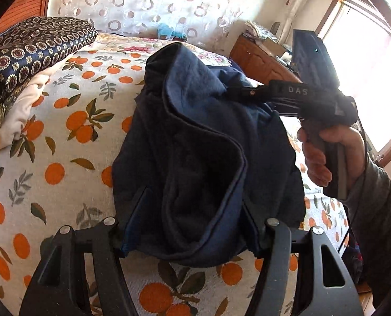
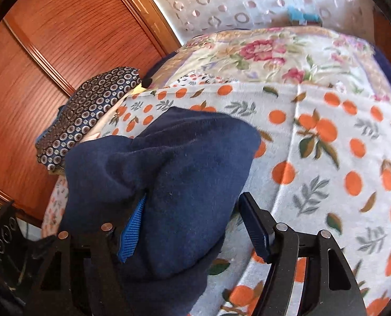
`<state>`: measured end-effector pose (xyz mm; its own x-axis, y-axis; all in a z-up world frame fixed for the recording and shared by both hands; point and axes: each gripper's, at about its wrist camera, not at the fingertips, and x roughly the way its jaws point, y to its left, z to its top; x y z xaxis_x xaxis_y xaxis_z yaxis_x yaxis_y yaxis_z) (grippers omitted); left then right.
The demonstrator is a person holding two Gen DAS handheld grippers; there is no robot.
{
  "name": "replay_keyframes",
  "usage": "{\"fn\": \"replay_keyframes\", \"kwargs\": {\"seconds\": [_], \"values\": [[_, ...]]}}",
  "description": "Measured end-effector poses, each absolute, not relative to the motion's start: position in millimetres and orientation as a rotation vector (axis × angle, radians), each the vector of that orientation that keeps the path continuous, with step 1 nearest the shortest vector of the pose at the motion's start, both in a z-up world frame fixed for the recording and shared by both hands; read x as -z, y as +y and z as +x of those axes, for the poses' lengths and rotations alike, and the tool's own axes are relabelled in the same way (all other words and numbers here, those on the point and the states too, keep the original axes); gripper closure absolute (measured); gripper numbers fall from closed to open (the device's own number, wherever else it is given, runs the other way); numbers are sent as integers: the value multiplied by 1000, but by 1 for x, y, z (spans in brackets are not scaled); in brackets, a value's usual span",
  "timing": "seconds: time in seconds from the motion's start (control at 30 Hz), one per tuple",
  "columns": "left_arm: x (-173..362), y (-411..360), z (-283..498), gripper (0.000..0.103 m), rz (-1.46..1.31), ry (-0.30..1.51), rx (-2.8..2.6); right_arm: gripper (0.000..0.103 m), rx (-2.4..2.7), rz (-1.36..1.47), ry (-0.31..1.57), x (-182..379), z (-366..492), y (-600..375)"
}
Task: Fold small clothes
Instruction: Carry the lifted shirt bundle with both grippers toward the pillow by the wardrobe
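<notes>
Two grippers share one navy garment (image 1: 195, 158), which hangs bunched above the orange-print bedspread (image 1: 64, 158). In the left wrist view, the left gripper (image 1: 190, 226) fills the bottom of the frame; its fingers stand partly apart with a thick fold of the cloth between them, though you cannot tell how firmly they pinch it. The garment's long axis runs from the lower centre up toward the upper centre, where the right gripper (image 1: 244, 92) enters from the right of the frame, carried by your right hand (image 1: 327, 152), its tip against the cloth; the grip itself is hidden by folds. A patterned dark cushion (image 1: 32, 50) lies at the upper left, well apart from the garment, and the open bedspread at the left and lower centre offers the widest room for laying the cloth flat. In the right wrist view, the right gripper (image 2: 193, 226) sits at the bottom of the frame with its jaws wide apart; the left finger is buried in the navy garment (image 2: 169, 171), while the right finger (image 2: 253, 226) stands clear of it, so no closed hold is evident. The cloth lies left of centre, nearer the left finger, and the bedspread (image 2: 327, 158) is bare at the right of the frame, with the wooden panel (image 2: 64, 39) bounding the upper left.
</notes>
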<state>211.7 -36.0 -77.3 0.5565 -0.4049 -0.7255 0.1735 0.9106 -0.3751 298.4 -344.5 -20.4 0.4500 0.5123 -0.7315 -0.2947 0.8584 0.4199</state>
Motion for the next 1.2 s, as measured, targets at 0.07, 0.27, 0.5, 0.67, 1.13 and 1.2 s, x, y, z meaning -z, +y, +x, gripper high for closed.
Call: {"fn": "replay_keyframes", "kwargs": {"seconds": [0.07, 0.27, 0.5, 0.67, 1.13, 1.2], "values": [[82, -34, 211, 69, -340, 941, 391, 63, -510, 242, 982, 18, 294, -344], [73, -28, 204, 90, -448, 936, 477, 80, -500, 152, 879, -15, 270, -322], [5, 0, 186, 90, -425, 748, 512, 81, -513, 73, 715, -92, 242, -287], [-28, 28, 174, 90, -405, 654, 490, 81, -566, 9, 626, -152, 234, -248], [-133, 200, 107, 90, -367, 420, 163, 81, -893, -56, 483, -240, 276, -57], [-146, 219, 105, 90, -331, 421, 111, 81, -944, 12, 486, -237, 294, -44]]}}
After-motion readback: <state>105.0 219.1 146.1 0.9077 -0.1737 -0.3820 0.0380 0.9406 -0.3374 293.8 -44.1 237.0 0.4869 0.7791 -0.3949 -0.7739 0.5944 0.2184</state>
